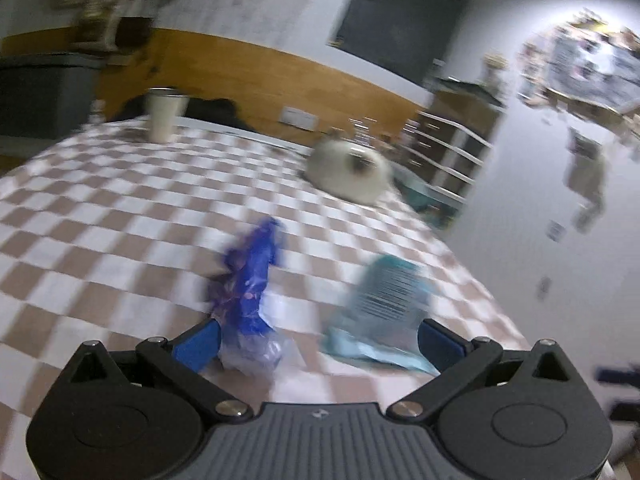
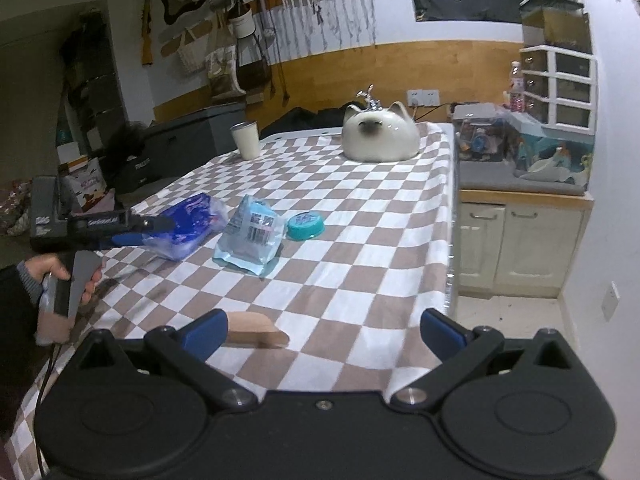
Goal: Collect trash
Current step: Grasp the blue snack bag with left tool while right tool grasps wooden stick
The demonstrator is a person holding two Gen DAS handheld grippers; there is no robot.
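Note:
A crumpled blue plastic wrapper (image 1: 250,300) lies on the checkered tablecloth (image 1: 100,240), its near end beside the left finger of my left gripper (image 1: 320,340), which is open. A light blue packet with a barcode (image 1: 384,312) lies by its right finger. The left wrist view is blurred. In the right wrist view the blue wrapper (image 2: 188,226), the light blue packet (image 2: 252,236) and a teal round lid (image 2: 305,225) lie mid-table, and the left gripper (image 2: 132,226) reaches the wrapper from the left. My right gripper (image 2: 324,332) is open and empty above the near table edge.
A white cat-shaped ceramic (image 2: 380,136) and a white cup (image 2: 246,140) stand at the far end. A wooden piece (image 2: 256,332) lies near my right gripper. A cabinet (image 2: 520,240) stands right of the table; boxes sit on the left.

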